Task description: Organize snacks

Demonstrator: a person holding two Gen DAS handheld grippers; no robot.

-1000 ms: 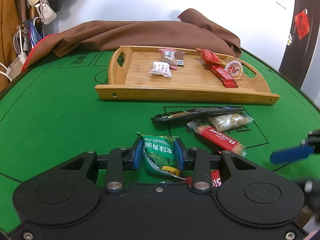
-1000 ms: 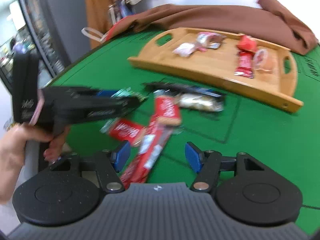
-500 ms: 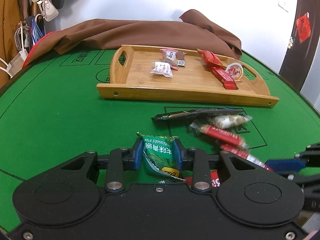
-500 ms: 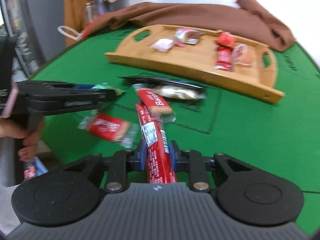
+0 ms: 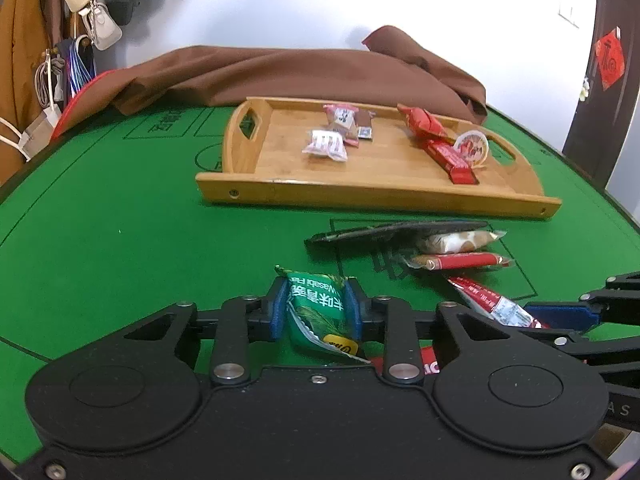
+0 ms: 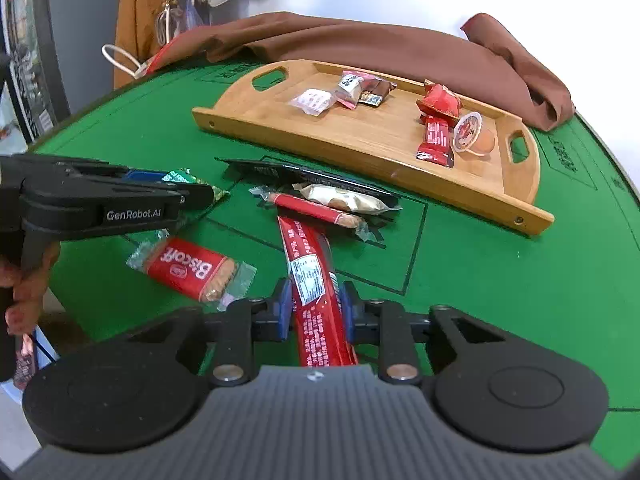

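My left gripper (image 5: 316, 310) is shut on a green wasabi snack packet (image 5: 318, 312), low over the green table; the packet's tip (image 6: 180, 178) shows past the left gripper in the right wrist view. My right gripper (image 6: 314, 310) is shut on a long red snack bar (image 6: 314, 280), whose far end (image 5: 492, 302) shows in the left wrist view. A wooden tray (image 5: 372, 194) (image 6: 400, 160) stands farther back with several wrapped snacks in it. Loose on the felt lie a Biscoff biscuit (image 6: 192, 272), a second red biscuit pack (image 6: 316, 210), a cream-wrapped snack (image 6: 344, 198) and a long black packet (image 6: 304, 174).
A brown cloth (image 5: 288, 76) is bunched along the table's far edge behind the tray. Bags and a hat (image 5: 92, 12) hang at the far left. A hand (image 6: 24, 280) grips the left gripper's handle. Open green felt (image 5: 120, 220) lies left of the tray.
My right gripper came down around the long red bar and closed on it. The other red biscuit pack rolled onto its edge. The left gripper stayed put with the green packet.
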